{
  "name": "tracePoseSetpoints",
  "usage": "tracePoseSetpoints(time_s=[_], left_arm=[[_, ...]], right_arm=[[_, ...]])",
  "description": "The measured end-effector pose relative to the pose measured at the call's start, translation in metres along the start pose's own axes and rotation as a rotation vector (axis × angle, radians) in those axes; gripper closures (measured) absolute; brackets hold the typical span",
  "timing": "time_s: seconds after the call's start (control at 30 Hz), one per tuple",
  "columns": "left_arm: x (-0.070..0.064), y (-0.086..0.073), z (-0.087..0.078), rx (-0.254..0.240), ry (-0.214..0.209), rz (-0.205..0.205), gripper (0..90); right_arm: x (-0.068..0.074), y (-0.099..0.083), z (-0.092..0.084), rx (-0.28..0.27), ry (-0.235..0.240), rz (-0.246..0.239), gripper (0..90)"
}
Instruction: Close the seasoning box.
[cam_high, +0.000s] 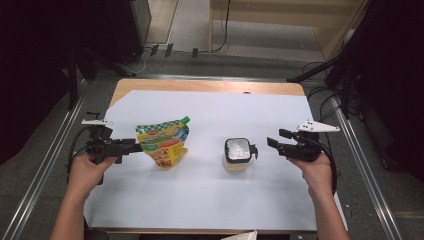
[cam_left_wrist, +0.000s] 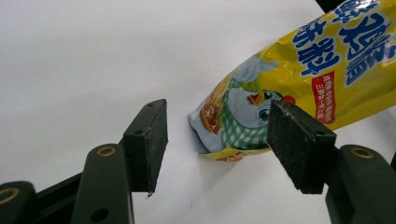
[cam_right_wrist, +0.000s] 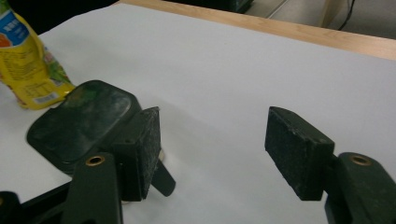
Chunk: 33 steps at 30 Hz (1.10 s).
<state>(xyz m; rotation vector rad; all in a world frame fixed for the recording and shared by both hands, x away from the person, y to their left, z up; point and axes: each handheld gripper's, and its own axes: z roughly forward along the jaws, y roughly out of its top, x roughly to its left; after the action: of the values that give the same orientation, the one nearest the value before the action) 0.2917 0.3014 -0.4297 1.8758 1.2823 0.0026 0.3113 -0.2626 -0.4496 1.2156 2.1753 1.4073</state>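
A yellow snack pouch (cam_high: 162, 142) with a green checked top stands tilted on the white sheet, left of centre. My left gripper (cam_high: 137, 146) reaches in at its left edge. In the left gripper view the pouch's lower corner (cam_left_wrist: 233, 116) lies between the spread jaws of my left gripper (cam_left_wrist: 219, 112); the left pad (cam_left_wrist: 156, 140) stands clear of it. A small jar (cam_high: 237, 154) with a dark lid (cam_right_wrist: 81, 121) sits right of centre. My right gripper (cam_high: 275, 138) hovers just right of the jar, its jaws (cam_right_wrist: 215, 116) apart with nothing between them.
A white paper sheet (cam_high: 200, 195) covers most of the wooden table (cam_high: 200, 85). Metal rails run along both sides (cam_high: 357, 155). Cables and dark stands lie on the floor beyond the far edge. In the right gripper view the pouch (cam_right_wrist: 28, 65) stands at far left.
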Motion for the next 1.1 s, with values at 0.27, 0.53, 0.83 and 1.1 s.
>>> tracePoseSetpoints(time_s=[0.27,0.53,0.83,1.1], left_arm=[[0.001,0.000,0.000,-0.003,0.002,-0.003,38.6],[0.002,-0.001,0.002,-0.006,0.004,-0.007,37.8],[0.006,-0.003,0.002,-0.008,0.019,-0.011,36.9],[0.007,-0.003,0.004,0.001,0.027,-0.011,35.9]], right_arm=[[-0.017,-0.013,0.006,0.015,-0.050,0.036,30.8],[-0.024,-0.024,0.016,0.058,-0.087,0.059,26.6],[-0.028,-0.029,0.023,0.114,-0.081,0.090,23.8],[-0.028,-0.030,0.028,0.131,-0.089,0.079,23.8]])
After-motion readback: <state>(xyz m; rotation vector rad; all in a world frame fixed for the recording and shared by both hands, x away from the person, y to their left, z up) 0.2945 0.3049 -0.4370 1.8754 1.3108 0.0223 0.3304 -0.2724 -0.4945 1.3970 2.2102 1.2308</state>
